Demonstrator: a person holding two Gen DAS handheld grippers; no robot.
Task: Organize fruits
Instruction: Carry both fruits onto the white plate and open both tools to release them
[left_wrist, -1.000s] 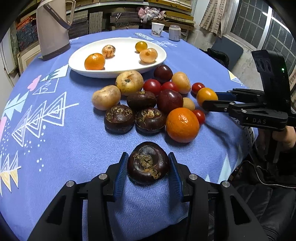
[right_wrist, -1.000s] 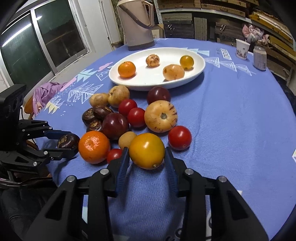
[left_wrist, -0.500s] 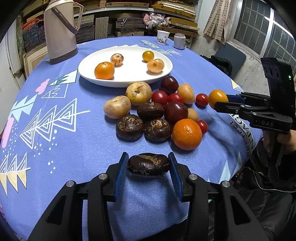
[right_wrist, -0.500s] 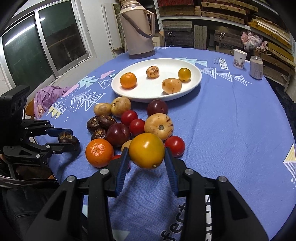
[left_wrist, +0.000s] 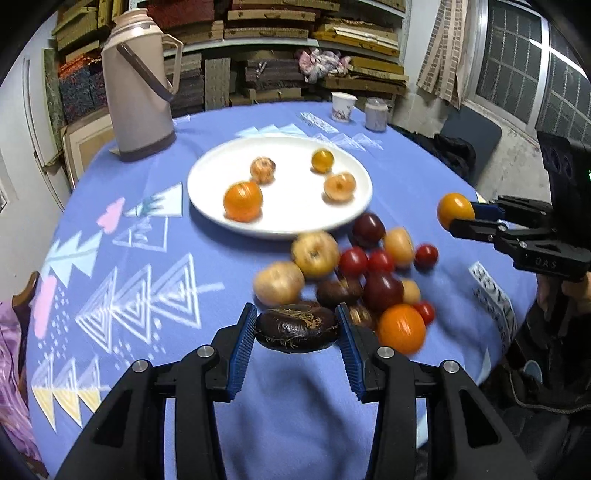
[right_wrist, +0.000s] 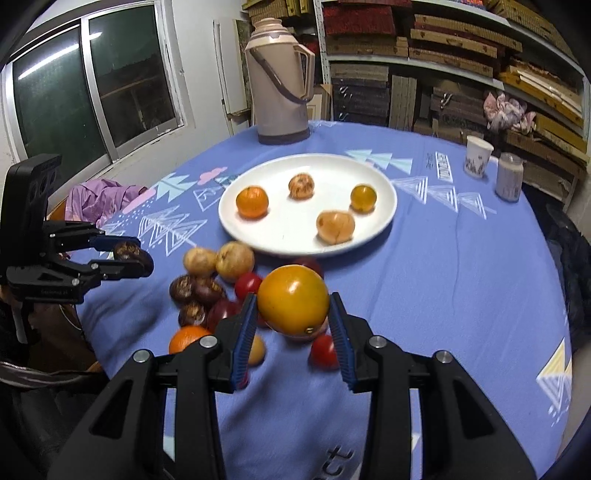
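My left gripper (left_wrist: 297, 332) is shut on a dark brown water chestnut (left_wrist: 297, 328) and holds it above the blue tablecloth, near the fruit pile (left_wrist: 354, 280). My right gripper (right_wrist: 291, 317) is shut on a yellow-orange tomato (right_wrist: 293, 300), lifted above the pile (right_wrist: 221, 291). The white plate (left_wrist: 288, 218) holds several fruits, among them an orange (left_wrist: 242, 200); it also shows in the right wrist view (right_wrist: 284, 236). Each gripper shows in the other's view: the right one (left_wrist: 461, 216) and the left one (right_wrist: 127, 256).
A beige thermos (left_wrist: 138, 85) stands behind the plate at the far left. A paper cup (left_wrist: 342, 106) and a small jar (left_wrist: 376, 114) stand at the far edge. A purple cloth (right_wrist: 99, 199) lies on a chair beside the table.
Both grippers have lifted their fruit higher off the table and moved forward toward the plate. The water chestnut and the tomato stay gripped.
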